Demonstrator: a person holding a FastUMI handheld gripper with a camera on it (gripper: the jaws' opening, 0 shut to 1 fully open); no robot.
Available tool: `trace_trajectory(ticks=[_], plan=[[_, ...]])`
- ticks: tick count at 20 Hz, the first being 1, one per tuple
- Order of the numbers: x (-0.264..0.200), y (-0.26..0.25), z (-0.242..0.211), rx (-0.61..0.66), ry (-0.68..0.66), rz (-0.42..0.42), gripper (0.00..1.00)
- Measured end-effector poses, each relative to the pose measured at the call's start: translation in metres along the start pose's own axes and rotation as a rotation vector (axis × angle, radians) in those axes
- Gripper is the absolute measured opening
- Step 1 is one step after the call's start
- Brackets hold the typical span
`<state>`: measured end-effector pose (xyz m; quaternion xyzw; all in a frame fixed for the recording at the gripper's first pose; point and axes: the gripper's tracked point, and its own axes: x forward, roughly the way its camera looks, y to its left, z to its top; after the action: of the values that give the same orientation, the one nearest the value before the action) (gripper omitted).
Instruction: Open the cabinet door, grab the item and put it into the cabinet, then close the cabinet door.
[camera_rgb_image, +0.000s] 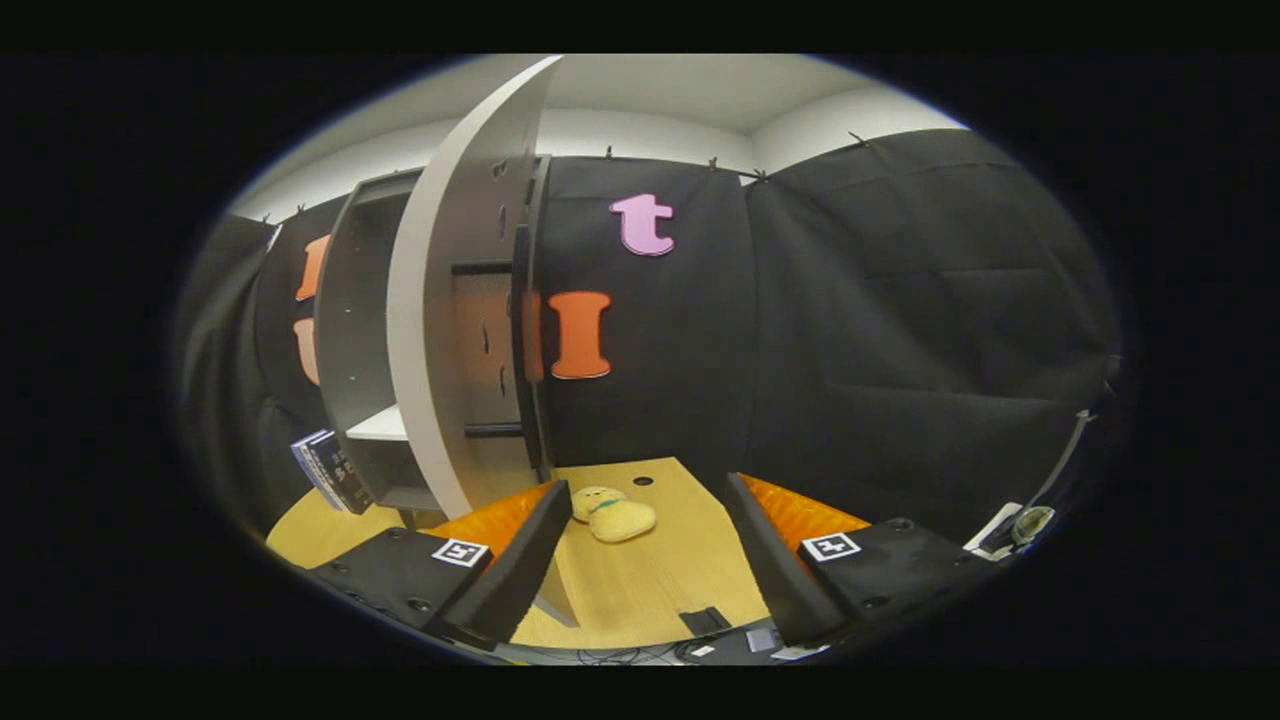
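Observation:
A grey cabinet (365, 330) stands on the wooden table (660, 590) to the left of my fingers. Its door (445, 300) is swung wide open toward me, edge-on, and a white shelf (382, 425) shows inside. A small yellow plush toy (612, 515) lies on the table just ahead of my fingers, close to the left fingertip and near the foot of the door. My gripper (645, 525) hangs above the table, open, with nothing between its fingers.
A couple of dark books (330, 470) lean against the cabinet's left side. A round cable hole (643, 481) sits in the table behind the toy. Small dark items (705, 620) lie at the table's near edge. Black cloth walls close off the back and right.

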<state>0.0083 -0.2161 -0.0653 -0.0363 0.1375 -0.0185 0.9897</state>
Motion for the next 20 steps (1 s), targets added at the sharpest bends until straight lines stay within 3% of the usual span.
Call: trace_trajectory(ticks=[11, 20], plan=[[0.006, 0.027, -0.003, -0.023, 0.021, 0.003, 0.94], [-0.008, 0.098, -0.009, -0.02, 0.026, 0.056, 0.94]])
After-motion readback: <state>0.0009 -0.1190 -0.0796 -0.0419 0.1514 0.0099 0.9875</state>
